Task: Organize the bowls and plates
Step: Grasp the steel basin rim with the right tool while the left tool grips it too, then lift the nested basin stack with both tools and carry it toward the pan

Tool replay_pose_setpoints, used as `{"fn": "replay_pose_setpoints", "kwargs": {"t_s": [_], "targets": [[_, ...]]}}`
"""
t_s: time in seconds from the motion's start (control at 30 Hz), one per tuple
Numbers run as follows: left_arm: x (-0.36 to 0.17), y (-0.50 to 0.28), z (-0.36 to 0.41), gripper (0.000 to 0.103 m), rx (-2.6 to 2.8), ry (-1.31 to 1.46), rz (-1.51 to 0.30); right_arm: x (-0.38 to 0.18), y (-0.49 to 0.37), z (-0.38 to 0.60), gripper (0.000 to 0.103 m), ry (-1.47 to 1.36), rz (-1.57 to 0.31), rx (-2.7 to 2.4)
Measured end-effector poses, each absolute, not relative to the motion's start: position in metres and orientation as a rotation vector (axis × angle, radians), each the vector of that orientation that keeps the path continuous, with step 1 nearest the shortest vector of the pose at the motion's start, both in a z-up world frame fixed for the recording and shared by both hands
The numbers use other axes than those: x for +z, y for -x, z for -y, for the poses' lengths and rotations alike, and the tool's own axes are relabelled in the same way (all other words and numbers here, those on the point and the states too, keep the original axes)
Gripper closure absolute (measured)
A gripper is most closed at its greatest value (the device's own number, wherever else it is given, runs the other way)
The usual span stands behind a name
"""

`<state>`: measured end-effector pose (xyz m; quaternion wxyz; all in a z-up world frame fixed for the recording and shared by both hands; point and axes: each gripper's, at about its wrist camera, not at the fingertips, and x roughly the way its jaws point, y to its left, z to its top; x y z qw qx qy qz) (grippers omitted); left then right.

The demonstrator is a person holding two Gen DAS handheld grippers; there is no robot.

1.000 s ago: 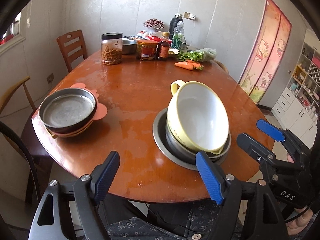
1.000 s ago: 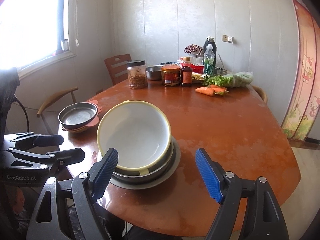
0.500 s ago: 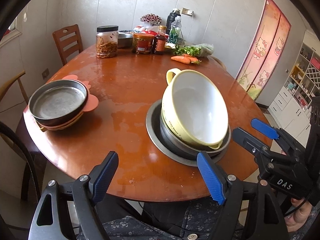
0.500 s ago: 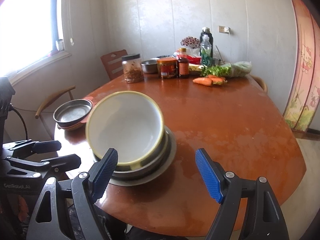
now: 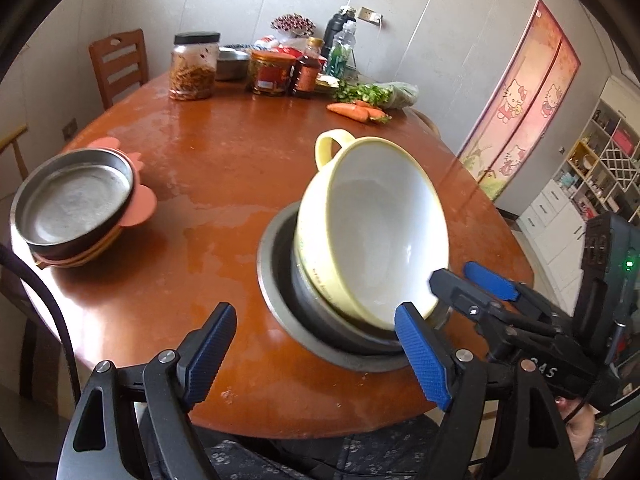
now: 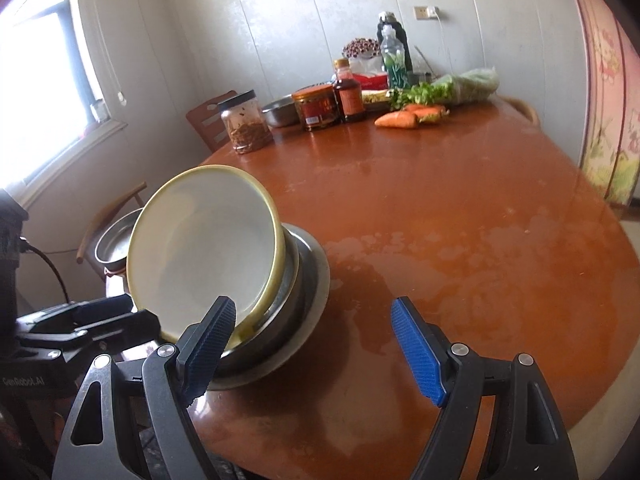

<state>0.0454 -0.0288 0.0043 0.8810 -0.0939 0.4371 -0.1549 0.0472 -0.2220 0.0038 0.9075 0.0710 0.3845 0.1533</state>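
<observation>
Glossy ceramic-looking bowl [image 5: 372, 240], dull metal plate [image 5: 280, 320], polished wooden table [image 5: 224, 168]

Yellow outside, white inside on the bowl [image 5: 372, 236]; blue ribbed pads [image 5: 424, 354]; reddish-brown table [image 6: 460, 208]; orange carrots [image 6: 400, 118].

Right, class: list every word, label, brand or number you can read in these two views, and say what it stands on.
"GenRobot.AI" on the left gripper body, right wrist view.
"DAS", partly cut, on the right gripper body, left wrist view.
Red jar label: too blurred to read.
Brown bottle label: too blurred.
Print on the yellow bowl side: too small.
Poster: cartoon cats, no readable words.
</observation>
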Motion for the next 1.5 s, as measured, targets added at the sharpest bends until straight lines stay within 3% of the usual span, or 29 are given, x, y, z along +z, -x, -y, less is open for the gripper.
{"fn": "replay_pose_setpoints", "kwargs": {"t_s": [0.33, 0.5, 0.73, 1.5], "targets": [[-0.017, -0.071, 0.026, 0.022, -0.384, 0.281, -0.98, -0.015, -0.076, 0.218, 0.022, -0.271, -0.896, 0.449], [-0.022, -0.081, 0.029, 0.027, -0.388, 0.271, -0.998, -0.016, -0.079, 0.204, 0.044, -0.21, -0.88, 0.481], [-0.019, -0.085, 0.039, 0.04, -0.396, 0.221, -0.981, -0.017, -0.084, 0.201, 0.047, -0.173, -0.864, 0.455], [-0.02, -0.086, 0.021, 0.041, -0.403, 0.216, -0.95, -0.018, -0.088, 0.186, 0.047, -0.141, -0.863, 0.439]]}}
